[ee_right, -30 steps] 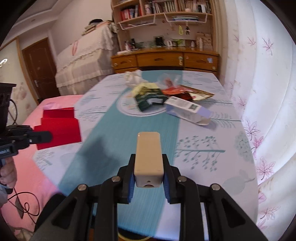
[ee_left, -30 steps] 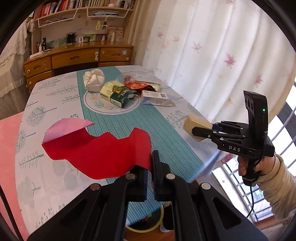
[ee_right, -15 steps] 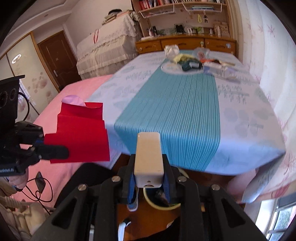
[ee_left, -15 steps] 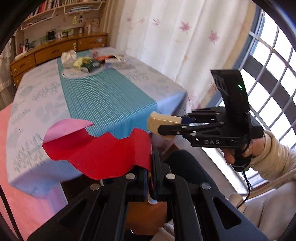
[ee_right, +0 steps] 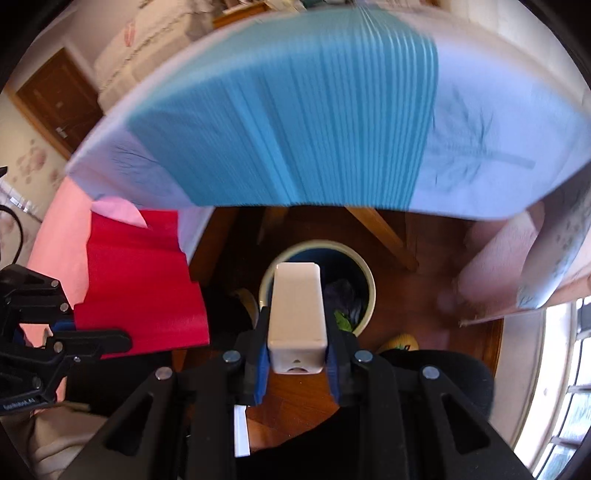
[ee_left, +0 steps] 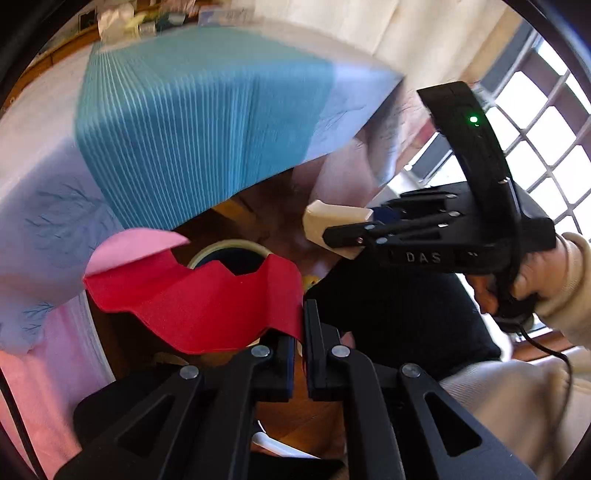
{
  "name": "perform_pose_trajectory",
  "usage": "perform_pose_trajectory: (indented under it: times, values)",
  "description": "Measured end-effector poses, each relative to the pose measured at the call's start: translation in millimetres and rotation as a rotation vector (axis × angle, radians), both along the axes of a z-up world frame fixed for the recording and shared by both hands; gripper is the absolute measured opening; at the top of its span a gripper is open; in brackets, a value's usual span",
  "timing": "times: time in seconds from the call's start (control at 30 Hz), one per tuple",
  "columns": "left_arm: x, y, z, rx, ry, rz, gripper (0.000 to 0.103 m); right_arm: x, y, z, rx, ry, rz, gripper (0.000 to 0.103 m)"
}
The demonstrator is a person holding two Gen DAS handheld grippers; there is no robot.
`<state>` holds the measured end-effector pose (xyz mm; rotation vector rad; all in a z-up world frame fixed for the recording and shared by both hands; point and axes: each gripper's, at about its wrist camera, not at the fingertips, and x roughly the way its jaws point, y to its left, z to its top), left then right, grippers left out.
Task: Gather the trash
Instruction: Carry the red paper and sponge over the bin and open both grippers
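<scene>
One red paper (ee_left: 207,306); one cream box (ee_right: 298,306); one bin (ee_right: 364,280); two grippers.

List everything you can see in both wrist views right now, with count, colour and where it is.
Red envelope: one, red with pink flap, pinched in the left gripper.
Cream box: one, off-white, clamped in the right gripper, over the bin.
Bin: one, pale rim with dark inside, on the floor below the table edge; holds dark and green scraps.
Tablecloth: one, teal stripe on pale print, draping the table.
Floor: brown wood.
Curtain: cream, beside the window.
Door: one, brown, far left.
Right hand: cream sleeve, gripping the handle.
</scene>
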<state>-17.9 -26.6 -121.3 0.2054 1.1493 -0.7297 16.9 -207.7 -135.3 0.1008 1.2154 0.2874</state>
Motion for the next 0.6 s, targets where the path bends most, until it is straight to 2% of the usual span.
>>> perform_pose_trajectory:
  times: [0.17, 0.3, 0.43, 0.6]
  values:
    - [18, -21, -56, 0.082, 0.01, -0.024, 0.002, 14, -3, -52, -0.011, 0.073, -0.07, 0.025]
    - [28, -32, -95, 0.115, 0.042, -0.037, 0.002, 28, -7, -87, 0.009, 0.142, -0.127, 0.025]
    - [40, -32, -126, 0.127, 0.084, -0.019, 0.002, 39, -11, -118, 0.005, 0.202, -0.184, 0.025]
    - [64, -28, -160, 0.114, 0.146, 0.055, 0.002, 51, -10, -149, 0.004, 0.242, -0.223, 0.025]
